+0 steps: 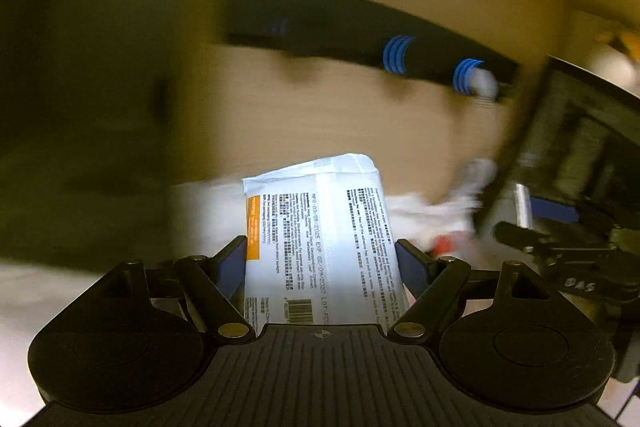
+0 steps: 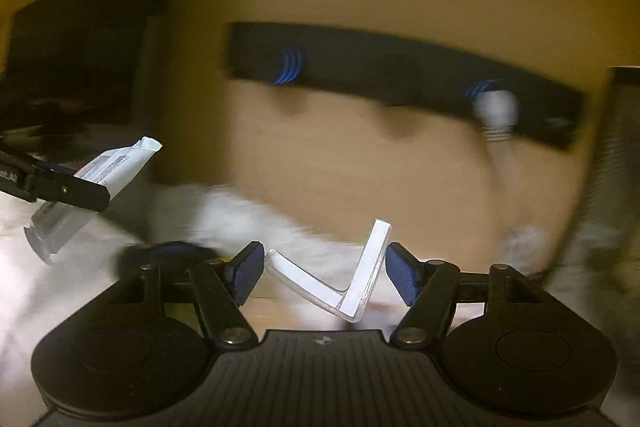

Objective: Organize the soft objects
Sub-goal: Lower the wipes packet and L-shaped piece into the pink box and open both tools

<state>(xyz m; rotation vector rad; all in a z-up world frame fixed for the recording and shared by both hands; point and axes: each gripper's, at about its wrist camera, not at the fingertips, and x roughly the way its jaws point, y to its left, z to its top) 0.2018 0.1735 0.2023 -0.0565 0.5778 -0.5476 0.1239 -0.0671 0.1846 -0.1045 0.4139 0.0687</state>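
Note:
My left gripper [image 1: 320,259] is shut on a white soft wipes pack [image 1: 320,227] with black print and an orange label, held in the air. It also shows at the left of the right wrist view [image 2: 96,183], clamped by the left gripper's fingers [image 2: 72,193]. My right gripper [image 2: 324,269] holds a bent white flat piece [image 2: 360,275], folded into a V between its blue pads [image 2: 402,273]; the pads touch its ends. Behind both stands a blurred cardboard box [image 1: 340,115], also in the right wrist view [image 2: 360,155].
A black band with blue markings [image 2: 400,67] runs across the box, also in the left wrist view [image 1: 340,23]. White soft items [image 2: 248,219] lie blurred below the box. My right gripper's body [image 1: 560,247] shows at the right of the left view. Dark furniture [image 2: 80,47] is at the left.

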